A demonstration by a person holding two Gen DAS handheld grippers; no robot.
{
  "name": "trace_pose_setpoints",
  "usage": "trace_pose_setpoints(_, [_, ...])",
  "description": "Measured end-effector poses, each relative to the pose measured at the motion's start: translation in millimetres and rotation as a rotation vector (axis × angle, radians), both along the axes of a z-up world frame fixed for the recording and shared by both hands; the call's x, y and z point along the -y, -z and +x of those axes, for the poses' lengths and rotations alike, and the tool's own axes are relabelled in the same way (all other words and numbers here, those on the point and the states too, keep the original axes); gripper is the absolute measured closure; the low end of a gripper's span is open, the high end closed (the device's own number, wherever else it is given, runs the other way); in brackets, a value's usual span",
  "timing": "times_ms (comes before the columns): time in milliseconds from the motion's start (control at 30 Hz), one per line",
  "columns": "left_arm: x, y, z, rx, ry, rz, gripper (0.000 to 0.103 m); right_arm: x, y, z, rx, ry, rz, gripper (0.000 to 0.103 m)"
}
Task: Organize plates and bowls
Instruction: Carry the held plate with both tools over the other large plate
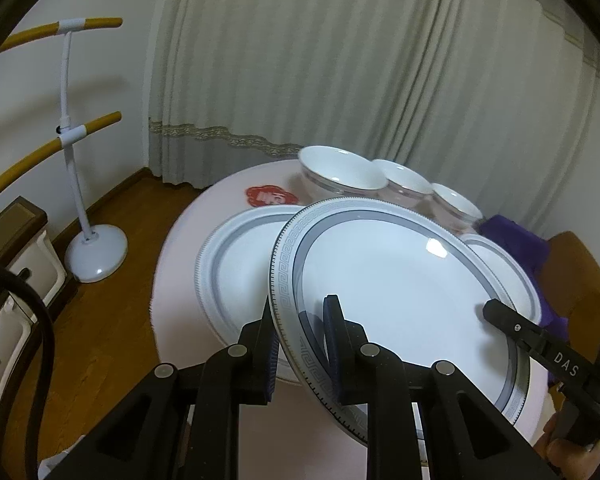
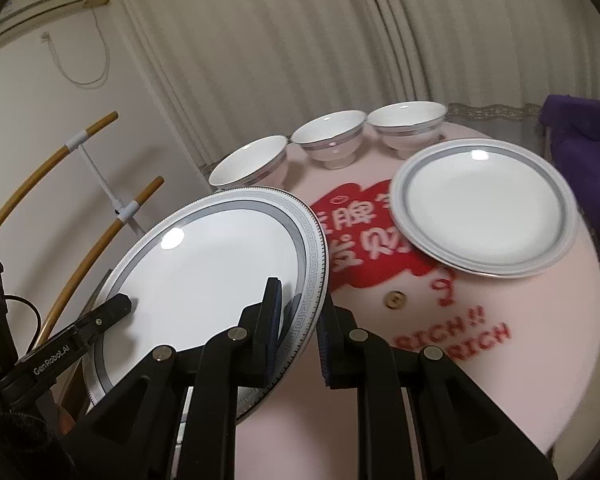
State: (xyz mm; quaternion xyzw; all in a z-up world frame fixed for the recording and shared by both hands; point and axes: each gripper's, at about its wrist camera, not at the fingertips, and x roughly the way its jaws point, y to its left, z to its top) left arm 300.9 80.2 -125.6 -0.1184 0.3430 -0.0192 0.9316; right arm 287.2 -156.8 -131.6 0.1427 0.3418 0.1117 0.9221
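Both grippers (image 1: pixel 304 344) (image 2: pixel 296 332) hold the plate (image 1: pixel 400 280), seemingly tilted.

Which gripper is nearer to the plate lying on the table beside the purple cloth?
Right. The right gripper clamps the rim of the Greek-key plate on the side facing the grey-banded plate; the left gripper clamps the opposite rim, farther off.

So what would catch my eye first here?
Probably the large white plate with a grey key-pattern rim, held tilted above the round pink table, pinched at opposite edges by the left gripper and right gripper. Behind it, three white bowls stand in a row.
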Motion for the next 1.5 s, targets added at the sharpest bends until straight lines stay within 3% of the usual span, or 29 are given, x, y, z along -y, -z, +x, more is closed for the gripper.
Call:
trace_pose_setpoints(833, [-68.8,27.3,30.5,-0.056,-0.135,0.021,0.085,-86.1,30.7,62.5,-0.065,-0.142,-0.015,0.087])
trace_pose_setpoints(1500, [-66.0,27.4,37.1,-0.040,-0.125,0.040,0.085,-89.9,43.3,74.8,-0.091,-0.144,-0.010,0.084])
